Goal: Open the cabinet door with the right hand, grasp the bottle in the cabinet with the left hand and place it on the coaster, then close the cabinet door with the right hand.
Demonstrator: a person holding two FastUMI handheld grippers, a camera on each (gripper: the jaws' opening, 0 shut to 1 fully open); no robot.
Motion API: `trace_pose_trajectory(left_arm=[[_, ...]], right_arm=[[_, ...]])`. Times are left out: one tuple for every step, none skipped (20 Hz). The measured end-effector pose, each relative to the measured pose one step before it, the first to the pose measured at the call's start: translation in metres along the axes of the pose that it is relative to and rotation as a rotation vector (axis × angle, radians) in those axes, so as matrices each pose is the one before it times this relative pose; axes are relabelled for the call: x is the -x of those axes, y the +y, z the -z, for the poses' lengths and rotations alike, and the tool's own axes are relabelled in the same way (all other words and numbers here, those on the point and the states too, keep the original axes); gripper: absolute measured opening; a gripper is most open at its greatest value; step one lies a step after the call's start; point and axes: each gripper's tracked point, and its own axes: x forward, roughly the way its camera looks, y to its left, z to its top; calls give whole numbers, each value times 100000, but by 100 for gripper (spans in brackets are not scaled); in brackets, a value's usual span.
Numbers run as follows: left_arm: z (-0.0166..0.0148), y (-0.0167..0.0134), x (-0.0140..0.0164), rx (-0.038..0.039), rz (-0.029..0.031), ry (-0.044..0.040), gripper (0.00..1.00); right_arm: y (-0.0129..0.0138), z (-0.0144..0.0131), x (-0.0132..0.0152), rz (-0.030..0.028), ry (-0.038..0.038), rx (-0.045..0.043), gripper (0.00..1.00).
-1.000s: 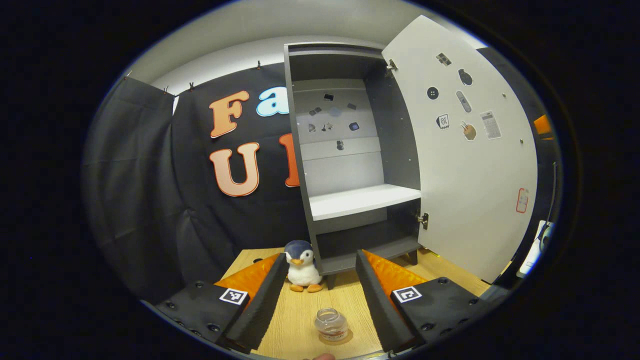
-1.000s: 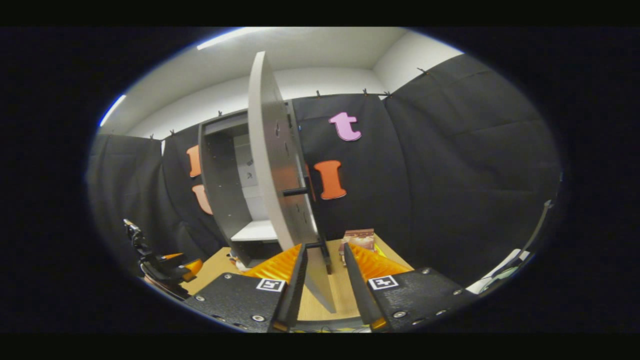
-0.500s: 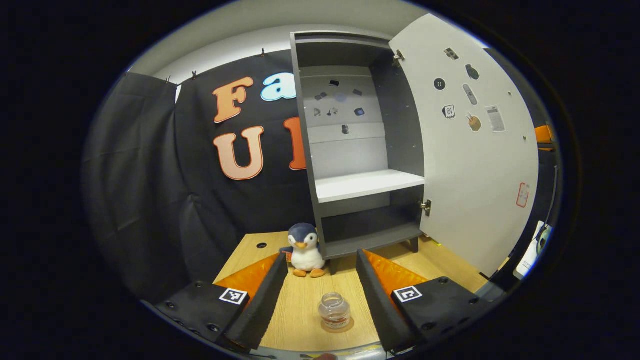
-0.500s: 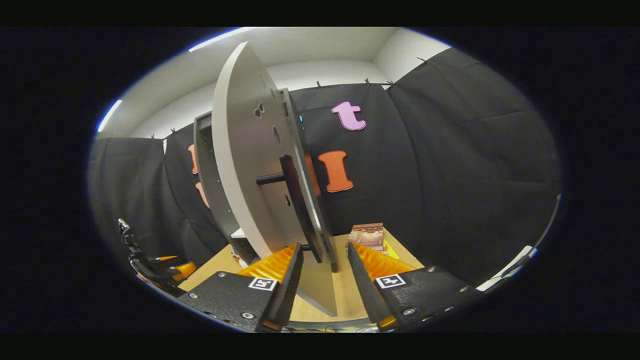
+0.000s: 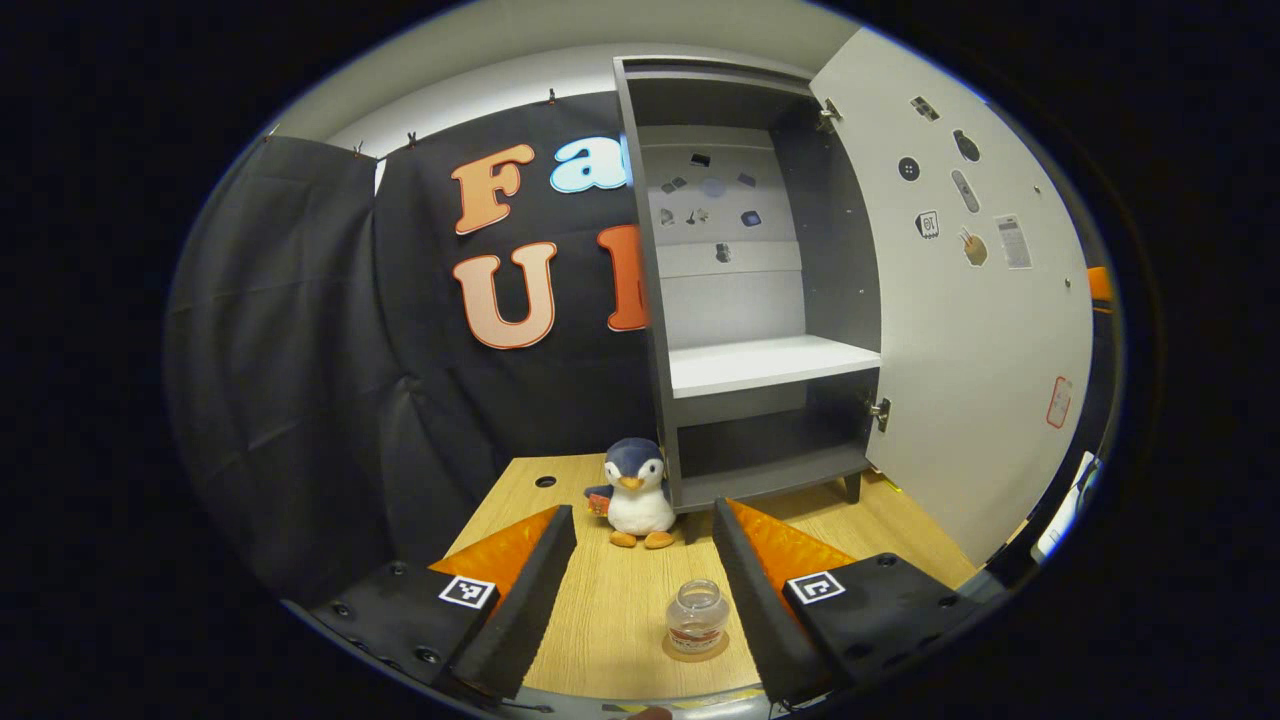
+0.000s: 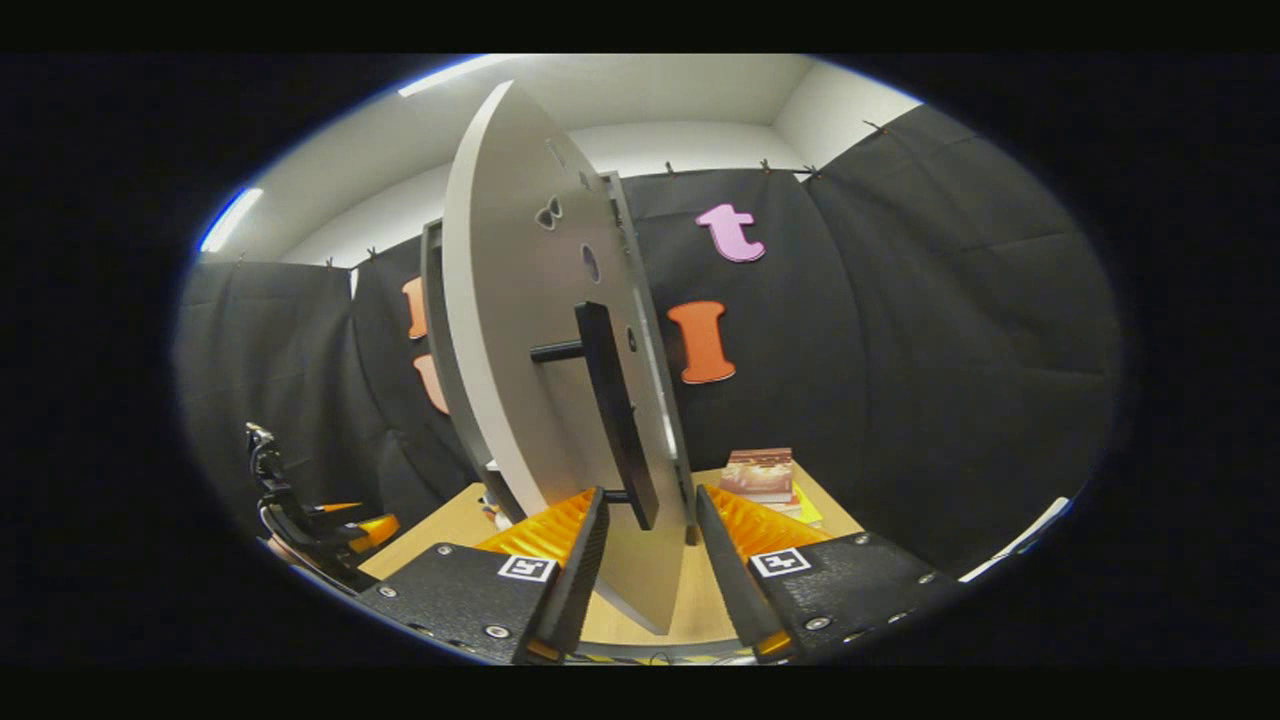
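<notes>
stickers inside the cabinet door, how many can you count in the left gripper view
7 on the cabinet door: six clustered near the top, at and, beside a paper slip, and one low by the far edge. Any past that edge may be hidden.

Booth draped in black cloth under a white ceiling.

A wooden table [image 5: 600,610] is seen at 6 o'clock; a ceiling light strip [image 6: 228,218] glows at 10 o'clock; stacked books [image 6: 760,475] rest on the table.

The left gripper view faces the open cabinet [image 5: 760,300] from farther back, while the right gripper view sits close against its door [image 6: 530,330].
</notes>
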Motion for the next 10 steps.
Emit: trace_pose_trajectory(left_arm=[[-137, 354, -205, 6, 157, -254, 91], [340, 807, 315, -69, 25, -135, 91], [-157, 555, -166, -14, 5, -635, 91], [-197, 700, -171, 12, -552, -692, 90], [193, 779, -240, 61, -636, -71, 90], [49, 748, -190, 553, -611, 93, 91], [195, 541, -296, 860, 16, 454, 91], [204, 542, -299, 821, 5, 659, 90], [117, 641, -311, 708, 84, 564, 89], [2, 615, -335, 424, -99, 453, 91]], right_arm=[[979, 123, -278, -1820, 402, 116, 57], [1115, 171, -412, -2111, 420, 311, 57], [1168, 210, -556, -2404, 298, 456, 57], [1095, 195, -492, -1831, 99, -20, 57], [979, 14, -467, -1637, -70, 43, 57], [873, 140, -556, -1183, -221, -86, 57], [716, 53, -422, -1004, -66, 89, 66], [697, 197, -526, -184, 263, -48, 67], [483, 84, -455, -117, 285, -97, 67], [418, -20, -640, -375, 290, 746, 61]])
